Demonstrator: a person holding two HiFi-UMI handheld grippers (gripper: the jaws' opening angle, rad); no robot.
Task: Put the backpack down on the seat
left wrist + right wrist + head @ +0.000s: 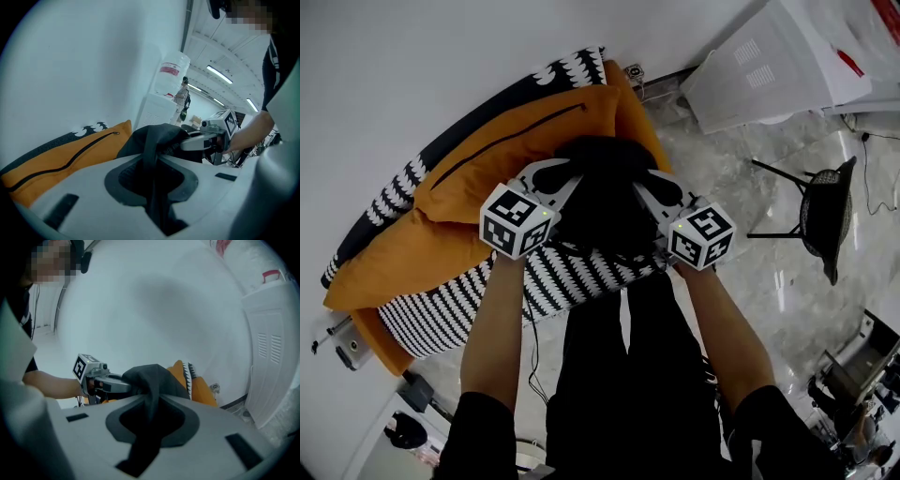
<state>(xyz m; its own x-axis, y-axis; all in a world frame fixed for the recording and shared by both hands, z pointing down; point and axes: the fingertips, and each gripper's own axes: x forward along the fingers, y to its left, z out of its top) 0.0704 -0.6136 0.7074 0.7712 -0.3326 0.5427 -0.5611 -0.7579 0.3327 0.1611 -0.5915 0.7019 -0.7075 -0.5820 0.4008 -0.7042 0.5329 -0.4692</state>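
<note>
one black backpack (605,187) sits bunched between the two grippers, over the seat (487,300) with its black-and-white striped cover and just in front of the orange cushion (516,141). no view shows whether its bottom rests on the seat. the left gripper (555,176) has its jaws together on a fold of the backpack's black cloth; its own view shows the cloth running down through the narrow gap between them. the right gripper (654,186) is clamped the same way on another fold at the opposite side. each gripper view shows the other gripper biting the bag from across, which the head view, looking down on the marker cubes, mostly hides. only the head view shows the striped seat cover, the person's forearms and the glossy floor (750,281) with a black wire chair (825,211). the left gripper view shows a white water dispenser (161,101) standing by the wall with a bottle on top, and ceiling strip lights (220,75) beyond.
</note>
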